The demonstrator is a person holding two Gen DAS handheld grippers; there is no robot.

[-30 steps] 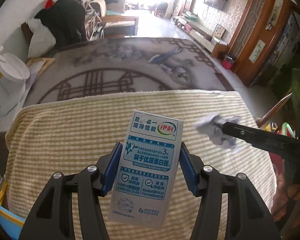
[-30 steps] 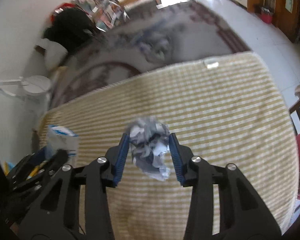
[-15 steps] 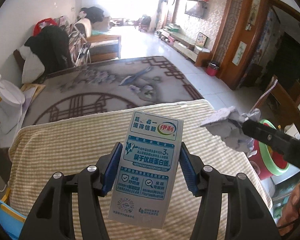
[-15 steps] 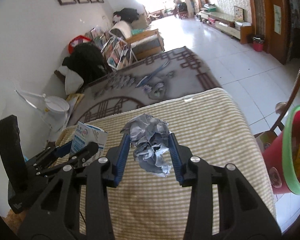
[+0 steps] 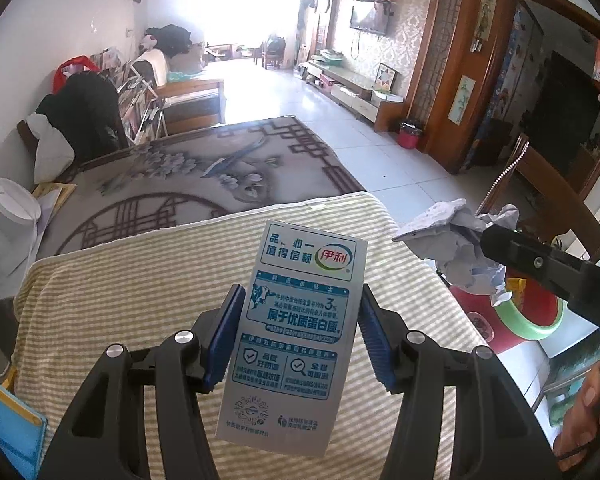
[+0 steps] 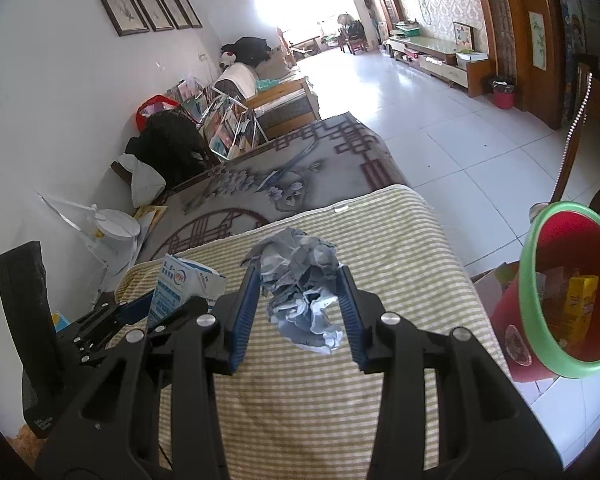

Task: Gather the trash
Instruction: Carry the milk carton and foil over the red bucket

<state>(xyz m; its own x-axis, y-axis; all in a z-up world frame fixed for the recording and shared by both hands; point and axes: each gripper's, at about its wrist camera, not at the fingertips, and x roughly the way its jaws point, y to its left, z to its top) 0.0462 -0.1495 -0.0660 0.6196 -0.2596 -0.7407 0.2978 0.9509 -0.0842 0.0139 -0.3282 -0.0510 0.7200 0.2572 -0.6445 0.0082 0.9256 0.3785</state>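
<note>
Now, with your right gripper (image 6: 298,306) clamped on the crumpled paper (image 6: 300,280) and left gripper (image 5: 298,332) on the milk carton (image 5: 296,332), both above the striped table (image 6: 400,248), carry the paper right over the red bin (image 6: 568,296) before releasing.

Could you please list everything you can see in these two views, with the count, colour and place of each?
milk carton: 1, white and blue, clamped in the left gripper.
crumpled paper: 1, grey-white, clamped in the right gripper.
trash bin: 1, red with green rim, right of the table, a yellow carton inside.
striped cloth: 1, yellow and white, covering the table.
rug: 1, grey with dark red pattern, on the floor beyond the table.
framed pictures: 4, dark frames, on the left wall.
small bin: 1, red, far right by the wood panelling.
left gripper: 1, black with blue pads.
right gripper: 1, black with blue pads.
</note>
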